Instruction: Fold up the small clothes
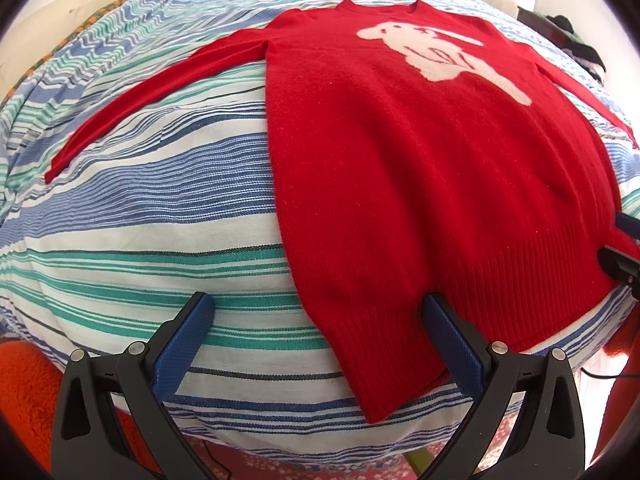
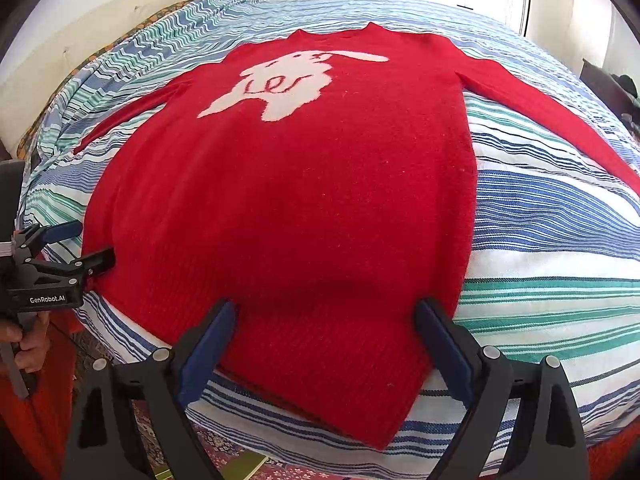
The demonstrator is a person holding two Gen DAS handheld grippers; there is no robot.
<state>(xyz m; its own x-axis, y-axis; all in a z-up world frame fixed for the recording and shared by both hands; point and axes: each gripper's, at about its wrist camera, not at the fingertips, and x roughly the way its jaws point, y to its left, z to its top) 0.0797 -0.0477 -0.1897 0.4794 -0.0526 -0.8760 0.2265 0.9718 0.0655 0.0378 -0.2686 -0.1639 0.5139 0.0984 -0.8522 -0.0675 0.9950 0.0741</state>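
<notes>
A red sweater [image 2: 304, 200] with a white dog motif lies flat, sleeves spread, on the striped bed cover [image 1: 168, 216], its ribbed hem at the bed's near edge. The left gripper [image 1: 320, 316] and right gripper [image 2: 324, 320] both hover over the hem corners, jaws wide apart, gripping nothing.

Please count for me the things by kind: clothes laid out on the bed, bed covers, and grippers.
Red sweater: 1
Striped bed cover: 1
Grippers: 2, left gripper and right gripper
Total: 4
</notes>
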